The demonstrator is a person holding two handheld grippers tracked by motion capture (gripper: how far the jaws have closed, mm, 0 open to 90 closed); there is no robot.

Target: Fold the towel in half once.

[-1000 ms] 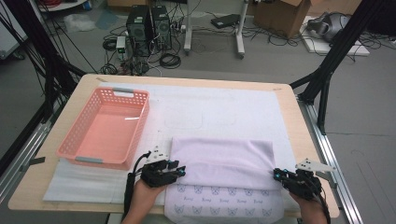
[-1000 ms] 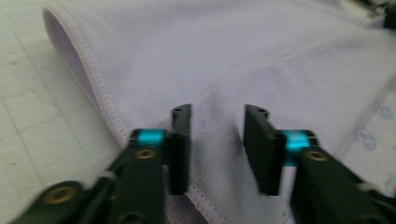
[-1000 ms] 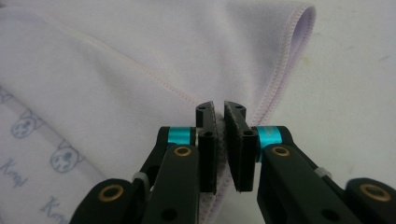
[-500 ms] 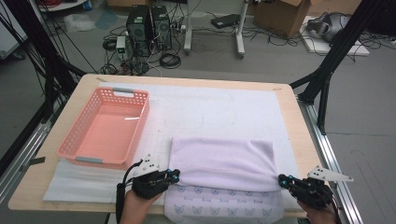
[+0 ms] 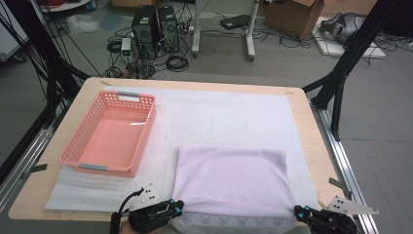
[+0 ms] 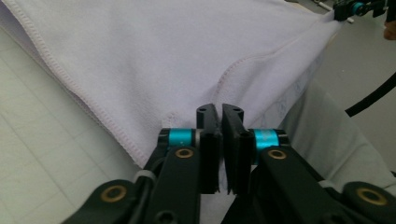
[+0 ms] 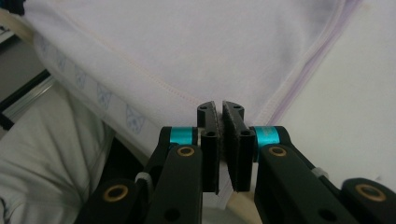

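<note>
I am dragging the pale lilac folded cloth (image 5: 231, 183) toward the near edge of the bench (image 5: 39, 195), its hem now overhanging; left tool (image 5: 176, 208) and right tool (image 5: 298, 213) are each pinching a near corner, the left's jaws having just eased slightly.

Cloth (image 5: 231, 180): pale lilac knit fabric, matt, soft, stitched hems; printed band along near edge. Basket (image 5: 109, 134): salmon-pink plastic, perforated walls, slight gloss on floor. Table (image 5: 316, 146): light wood, smooth, matt. Mat (image 5: 234, 114): white, gridded, matt, foam-like. Left gripper (image 6: 220, 114) and right gripper (image 7: 220, 111): black matt plastic, brass-coloured rivets, glossy teal metallic collars; pads look rough.
</note>
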